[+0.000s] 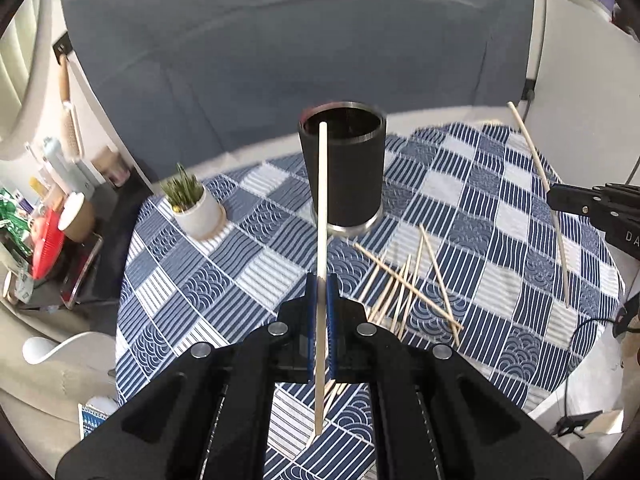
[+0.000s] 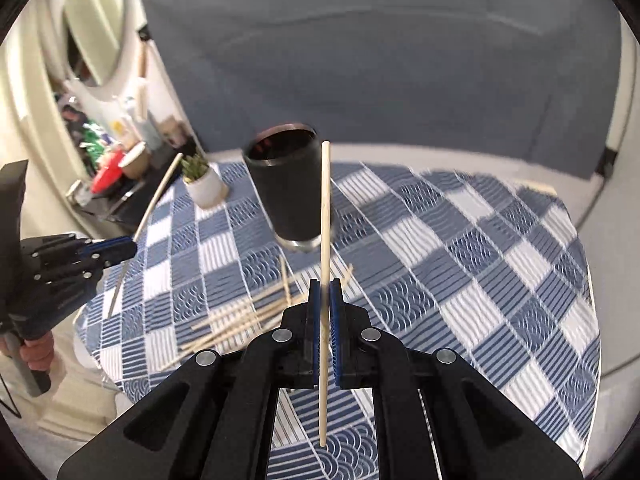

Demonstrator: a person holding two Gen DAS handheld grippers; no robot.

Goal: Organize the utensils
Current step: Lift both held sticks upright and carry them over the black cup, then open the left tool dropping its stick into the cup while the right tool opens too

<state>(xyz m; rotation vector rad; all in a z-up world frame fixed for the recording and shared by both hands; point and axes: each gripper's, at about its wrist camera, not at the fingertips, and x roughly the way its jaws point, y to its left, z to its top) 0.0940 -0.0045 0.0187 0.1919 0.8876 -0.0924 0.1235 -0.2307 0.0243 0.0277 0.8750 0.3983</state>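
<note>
Left gripper [image 1: 320, 280] and right gripper [image 2: 325, 286] each have jaws clamped on one chopstick [image 1: 321, 200] — above the bench [image 1: 500, 208], near the black holder [image 1: 342, 168]; loose chopsticks [image 1: 404, 288] lie beside it.

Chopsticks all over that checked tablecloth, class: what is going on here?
A person holds a gripper in each hand. The left gripper is shut on one chopstick, the right gripper on another chopstick. Both are held above the table, near the dark cylindrical holder. A loose pile of chopsticks lies on the tablecloth.
</note>
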